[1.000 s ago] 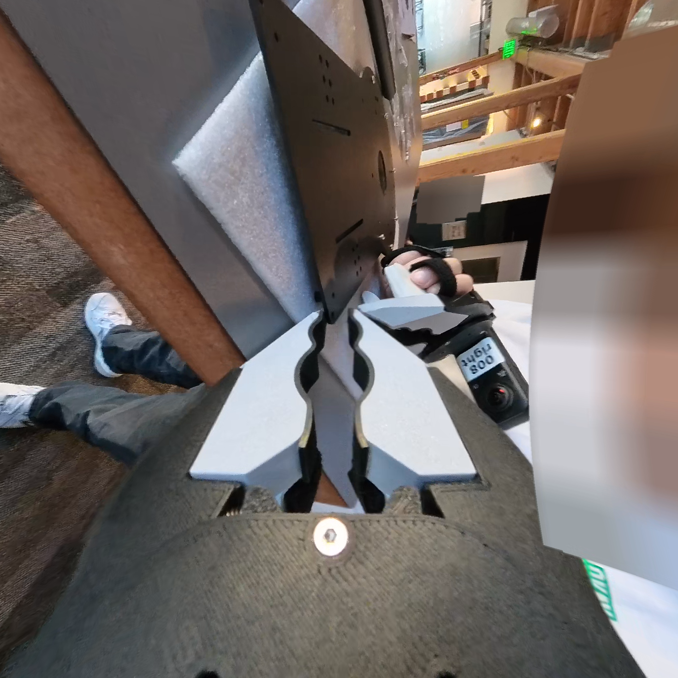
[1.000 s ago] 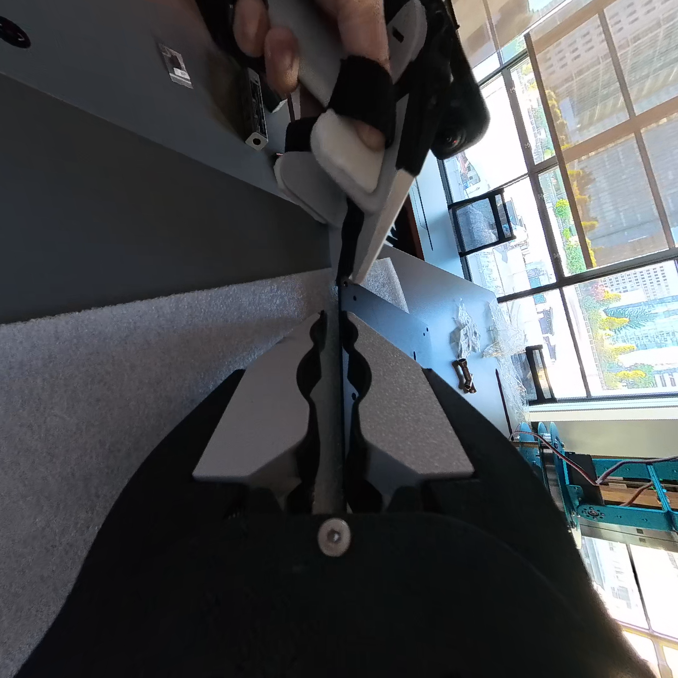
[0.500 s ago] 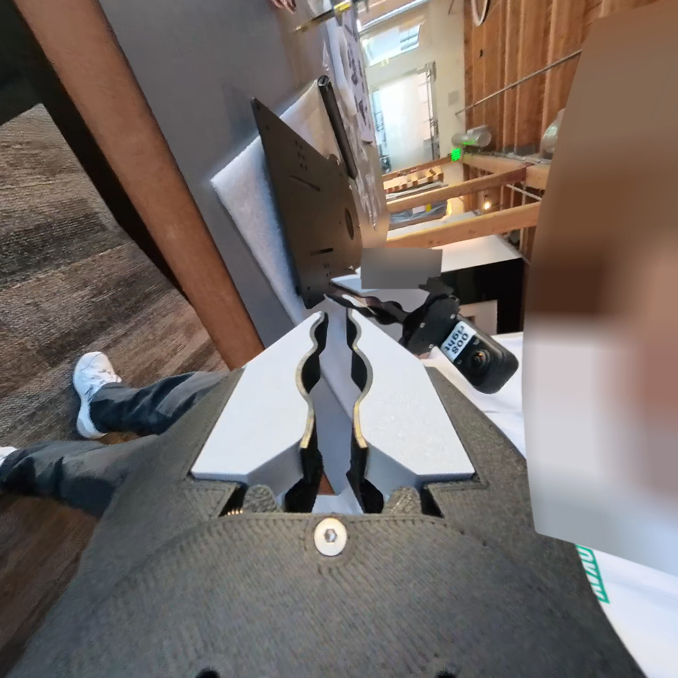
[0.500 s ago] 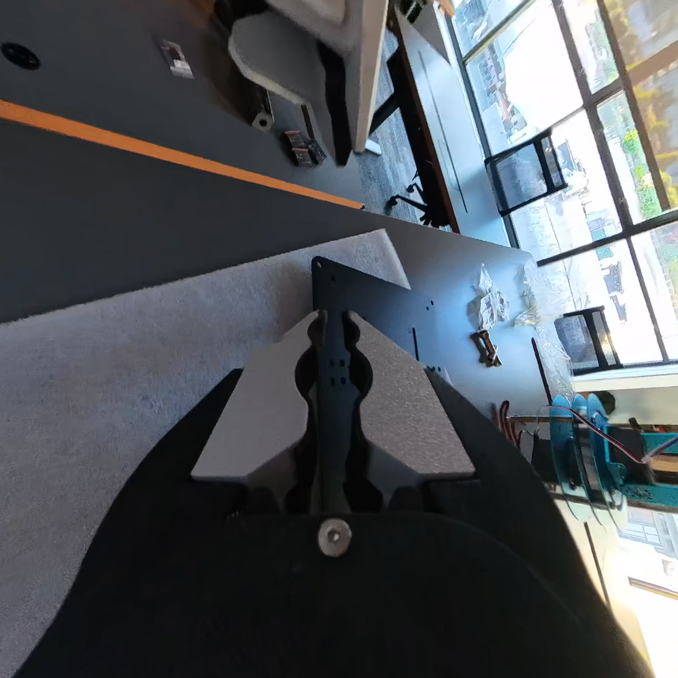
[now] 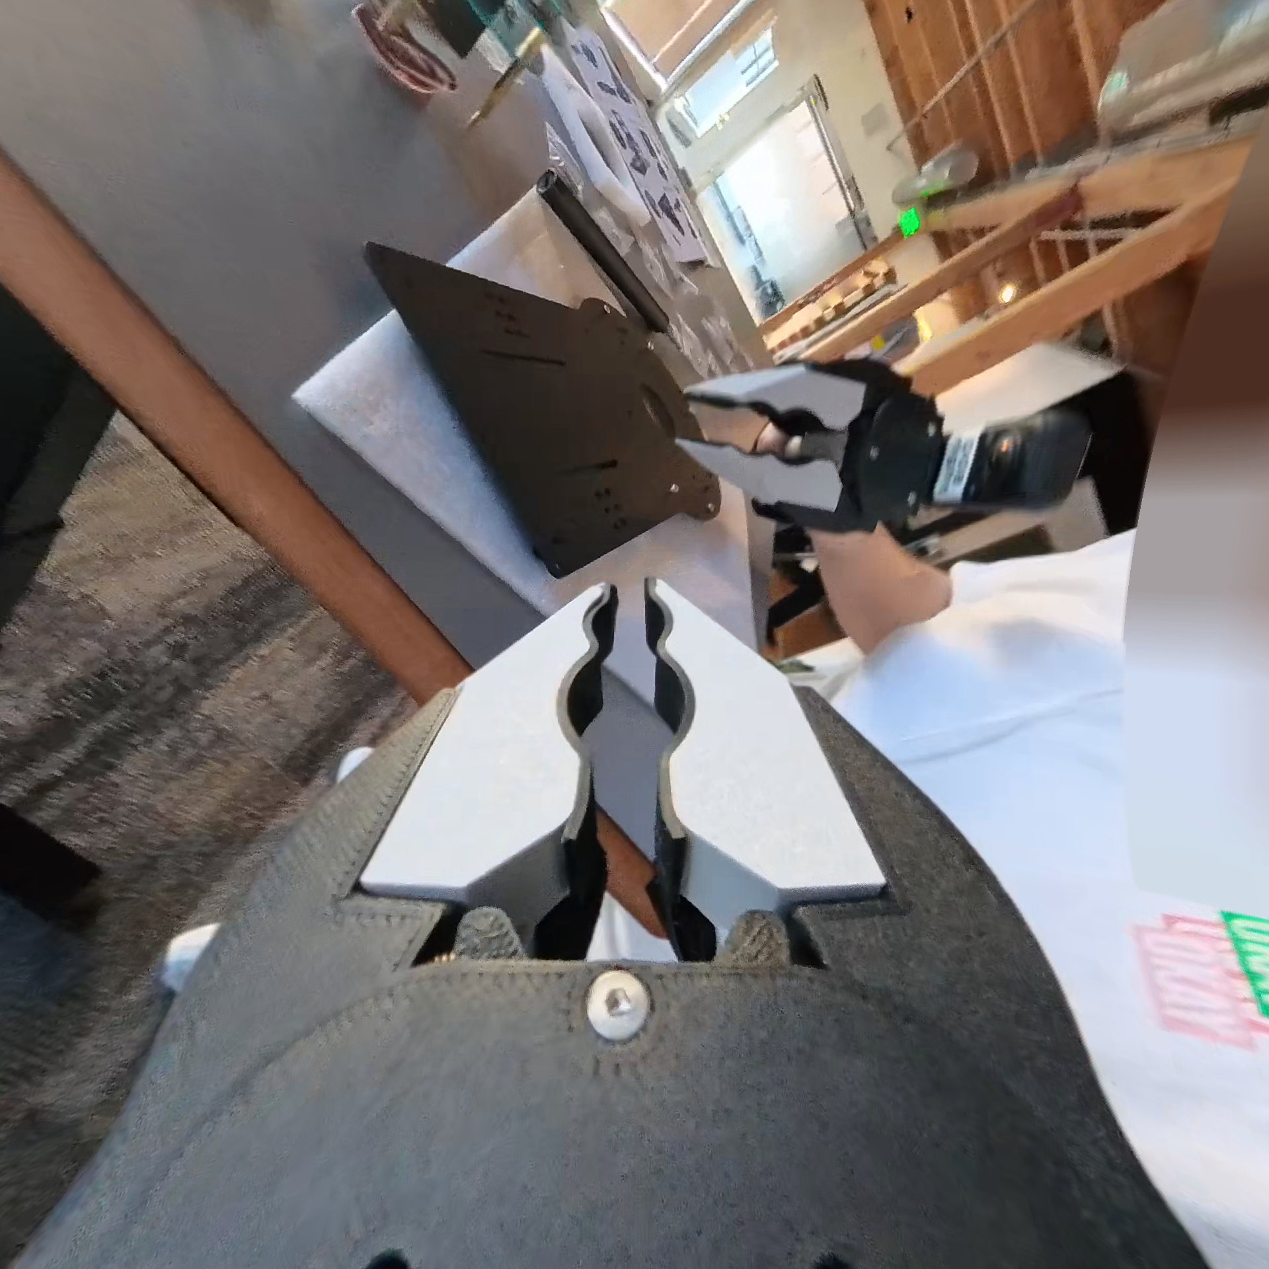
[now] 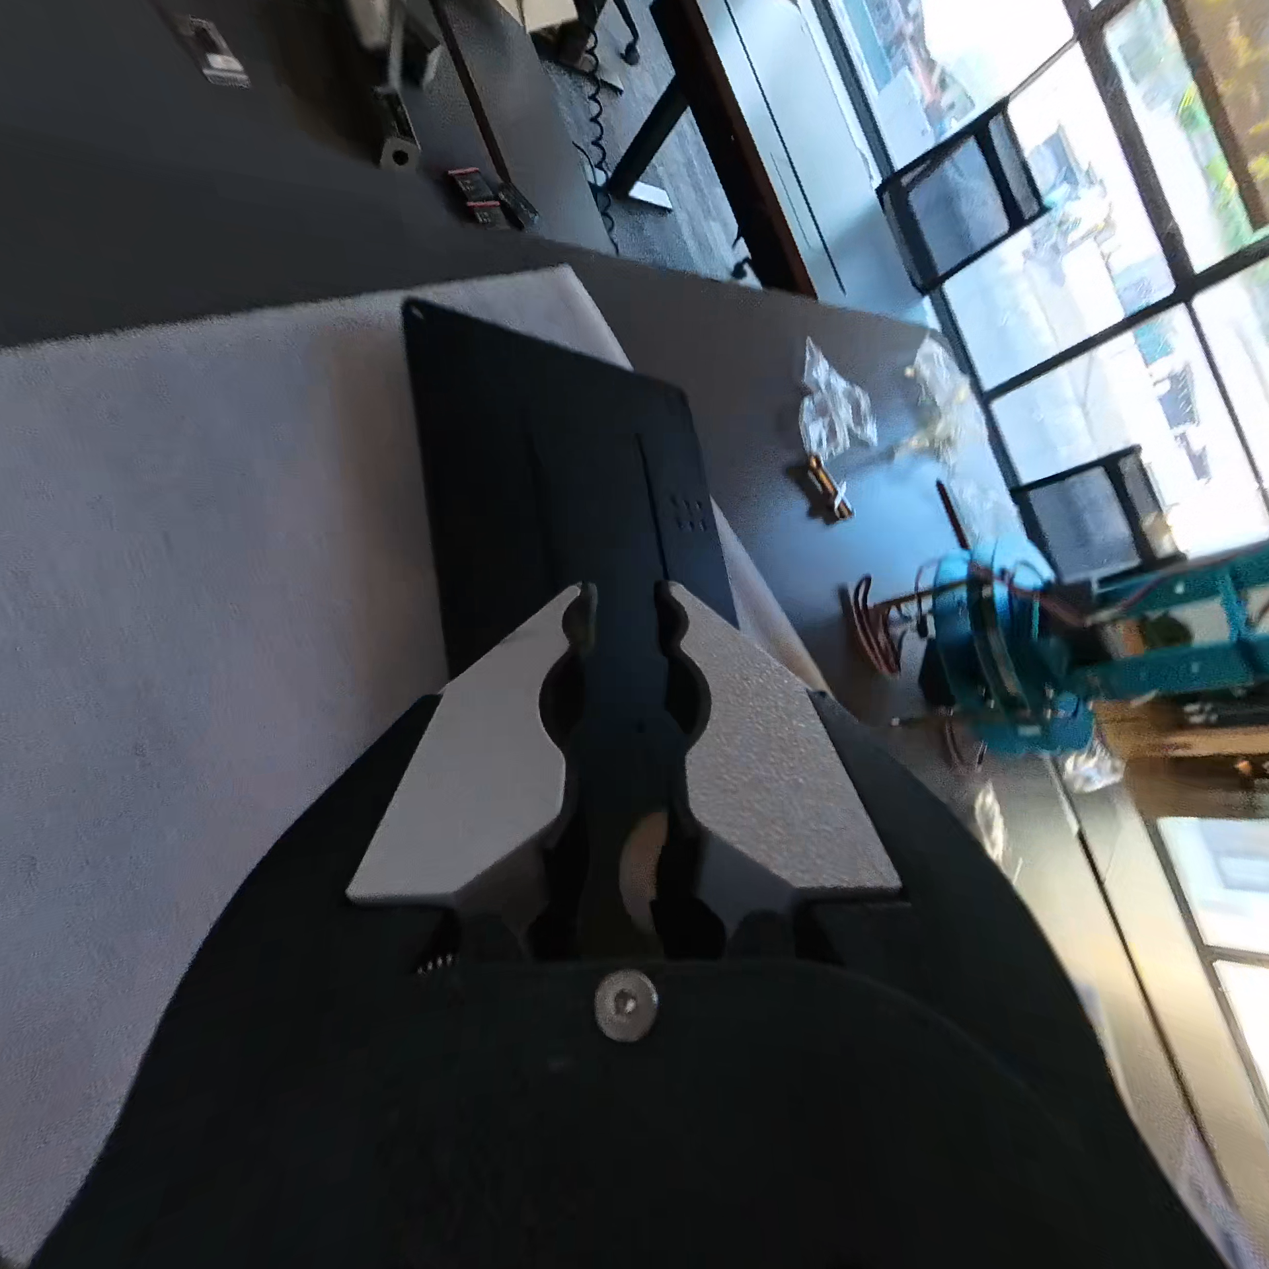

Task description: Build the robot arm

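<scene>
1. Black perforated metal plate [image 5: 549, 419] stands tilted above a sheet of white foam [image 5: 384, 439] on the grey table [image 5: 206, 137]; its lower corner is nearest the foam, its right edge is raised.
2. Right gripper [image 5: 690, 422] reaches in from the right and pinches the plate's right edge; the forearm [image 5: 872, 584] rises from below toward it. In the right wrist view the plate [image 6: 549, 467] runs between the grey fingers [image 6: 481, 741] and away from the camera, over the foam [image 6: 172, 549].
3. Left gripper [image 5: 626, 594] hovers near the plate's lower corner, apart from it. Fingers stand slightly parted, nothing between them; only table and foam show through the gap.
4. Black tube [image 5: 597, 247] lies on the far side of the foam.
5. Clear plastic bags [image 6: 834, 402] and a teal robot arm [image 6: 1009, 652] sit on the table to the right of the plate, well apart from it.
6. Both views show motion blur.
</scene>
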{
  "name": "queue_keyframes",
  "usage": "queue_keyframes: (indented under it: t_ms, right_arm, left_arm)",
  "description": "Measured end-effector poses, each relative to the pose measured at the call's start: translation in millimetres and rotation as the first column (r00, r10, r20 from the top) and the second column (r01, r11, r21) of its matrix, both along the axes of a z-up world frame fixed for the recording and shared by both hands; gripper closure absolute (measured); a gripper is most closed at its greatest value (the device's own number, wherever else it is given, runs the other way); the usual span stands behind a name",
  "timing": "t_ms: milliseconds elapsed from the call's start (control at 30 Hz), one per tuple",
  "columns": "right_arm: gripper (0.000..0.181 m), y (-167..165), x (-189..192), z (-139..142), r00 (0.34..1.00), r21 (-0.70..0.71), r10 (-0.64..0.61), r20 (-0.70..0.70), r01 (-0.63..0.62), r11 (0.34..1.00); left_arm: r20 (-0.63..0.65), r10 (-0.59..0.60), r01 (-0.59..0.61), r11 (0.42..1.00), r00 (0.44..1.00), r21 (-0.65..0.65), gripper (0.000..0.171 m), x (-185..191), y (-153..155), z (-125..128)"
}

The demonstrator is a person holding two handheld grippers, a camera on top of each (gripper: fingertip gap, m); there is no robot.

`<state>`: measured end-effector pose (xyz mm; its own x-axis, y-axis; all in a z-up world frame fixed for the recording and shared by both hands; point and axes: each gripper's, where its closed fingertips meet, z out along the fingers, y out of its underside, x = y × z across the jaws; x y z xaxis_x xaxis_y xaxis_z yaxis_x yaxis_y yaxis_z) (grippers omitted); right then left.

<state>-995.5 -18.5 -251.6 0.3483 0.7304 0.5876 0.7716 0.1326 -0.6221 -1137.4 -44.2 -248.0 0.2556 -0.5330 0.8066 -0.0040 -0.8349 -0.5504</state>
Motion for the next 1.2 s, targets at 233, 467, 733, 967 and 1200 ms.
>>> queue_keyframes:
  t_ms: [233,467,733,967,1200]
  right_arm:
    - [0.153,20.7,69.4,19.0,0.949,-0.163,-0.193,-0.249,0.156,0.974]
    - [0.145,14.5,69.3,11.8,0.927,-0.25,-0.17,-0.334,0.086,0.964]
    - [0.138,-7.1,43.1,5.1,0.932,-0.312,-0.093,-0.35,-0.022,0.95]
    - [0.135,15.9,93.6,28.1,0.817,-0.376,-0.291,-0.497,0.099,0.921]
    - [0.136,25.0,226.3,60.1,0.662,-0.332,-0.465,-0.588,0.326,0.885]
  left_arm:
    - [0.093,-0.072,0.07,0.997,0.993,0.02,0.167,12.8,1.2,-4.7]
    - [0.076,-0.149,0.148,0.989,0.986,0.018,0.168,21.9,19.9,-13.9]
    - [-0.091,-0.233,0.247,0.952,0.968,0.182,0.163,31.4,9.1,-16.8]
    - [-0.055,-0.047,0.059,0.966,0.997,0.251,0.161,17.4,25.1,13.7]
    - [-0.099,0.094,-0.053,0.932,0.991,0.359,0.152,36.5,33.3,57.2]
